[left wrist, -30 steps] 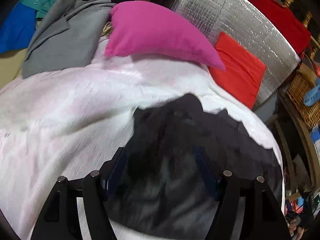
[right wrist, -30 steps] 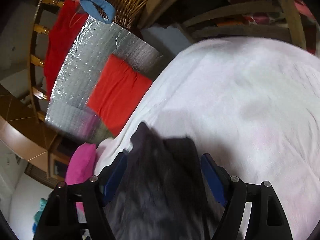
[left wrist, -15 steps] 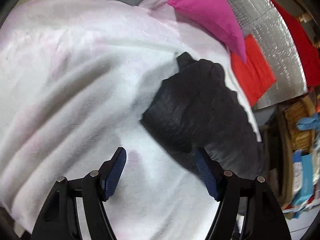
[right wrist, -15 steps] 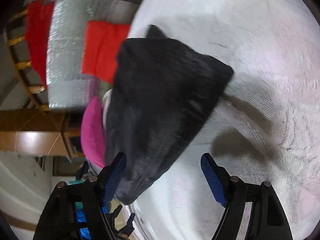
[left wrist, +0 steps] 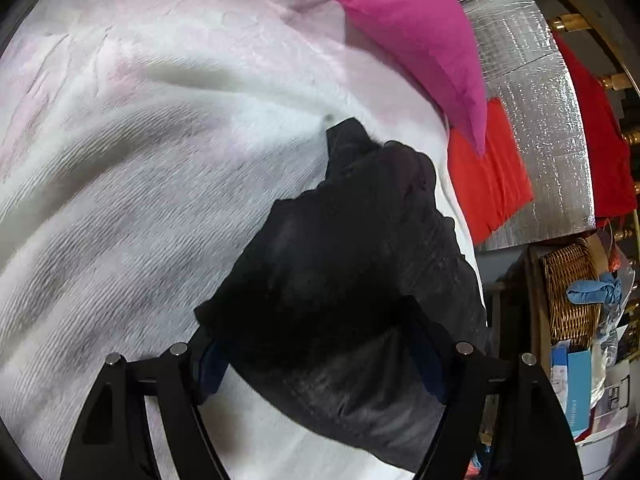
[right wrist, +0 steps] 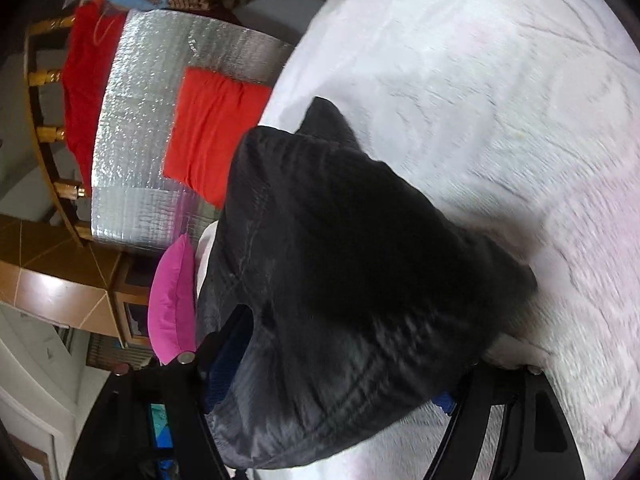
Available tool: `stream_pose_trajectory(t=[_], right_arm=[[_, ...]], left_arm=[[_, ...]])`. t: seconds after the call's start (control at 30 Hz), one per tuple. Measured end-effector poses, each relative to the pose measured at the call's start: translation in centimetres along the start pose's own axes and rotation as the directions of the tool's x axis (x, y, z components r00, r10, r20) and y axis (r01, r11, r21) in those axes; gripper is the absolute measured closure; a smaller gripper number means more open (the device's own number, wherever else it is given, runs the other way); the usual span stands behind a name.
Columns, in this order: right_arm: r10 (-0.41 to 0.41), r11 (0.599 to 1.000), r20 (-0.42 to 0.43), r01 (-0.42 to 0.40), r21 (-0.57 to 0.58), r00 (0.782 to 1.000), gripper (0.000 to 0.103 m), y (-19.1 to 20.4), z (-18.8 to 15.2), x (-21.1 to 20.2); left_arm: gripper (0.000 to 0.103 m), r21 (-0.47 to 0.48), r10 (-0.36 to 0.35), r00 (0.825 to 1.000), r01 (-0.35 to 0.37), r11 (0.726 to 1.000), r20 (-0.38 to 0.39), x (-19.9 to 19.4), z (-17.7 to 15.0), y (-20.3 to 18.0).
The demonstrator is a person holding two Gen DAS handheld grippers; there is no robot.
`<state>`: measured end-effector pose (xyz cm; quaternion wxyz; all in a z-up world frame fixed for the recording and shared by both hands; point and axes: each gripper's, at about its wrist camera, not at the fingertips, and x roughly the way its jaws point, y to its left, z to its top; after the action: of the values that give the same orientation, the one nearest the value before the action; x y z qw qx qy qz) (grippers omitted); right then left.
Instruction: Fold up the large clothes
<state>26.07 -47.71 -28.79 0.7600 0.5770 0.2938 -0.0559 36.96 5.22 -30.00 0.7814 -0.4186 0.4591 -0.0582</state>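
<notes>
A lived-in room of a home, likely a bedroom or sitting room; a fluffy white-pink blanket covers a soft surface, a magenta pillow lies at its edge; red cloths drape a silver quilted mat on a turned-wood frame; a wicker basket holds blue cloth; tan floor tiles show below.

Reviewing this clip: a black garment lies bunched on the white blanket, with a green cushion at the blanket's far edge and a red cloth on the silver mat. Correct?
Not quite: the cushion is pink, not green, as the left wrist view shows. The black garment does lie bunched on the white blanket, and the red cloth lies on the silver mat.
</notes>
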Motion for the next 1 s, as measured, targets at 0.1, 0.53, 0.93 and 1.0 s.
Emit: stream_pose_trajectory(t=[0.1,0.53,0.93,1.0], right_arm=[[-0.022,0.999,-0.004,0.022,-0.032,1.000,0.064,-0.2,0.1,-0.2],[-0.156,0.938,-0.067,0.126,-0.322,0.986,0.071,1.5,-3.3,-6.0],[-0.235,0.815,-0.170,0.099,-0.570,0.957,0.039,6.5,-6.1,-10.7],[-0.190,0.807,-0.132,0.079,-0.586,0.973,0.023,8.3,-6.0,-10.4]], left_arm=[[0.052,0.030,-0.004,0.999,0.003,1.000,0.042,-0.4,-0.1,-0.3],[0.068,0.212,0.077,0.996,-0.085,0.974,0.046,-6.7,-4.6,0.5],[0.018,0.309,0.203,0.933,-0.295,0.904,0.298,-13.6,-3.4,-2.8],[0.017,0.355,0.248,0.938,-0.324,0.877,0.244,-11.3,-2.9,-4.1]])
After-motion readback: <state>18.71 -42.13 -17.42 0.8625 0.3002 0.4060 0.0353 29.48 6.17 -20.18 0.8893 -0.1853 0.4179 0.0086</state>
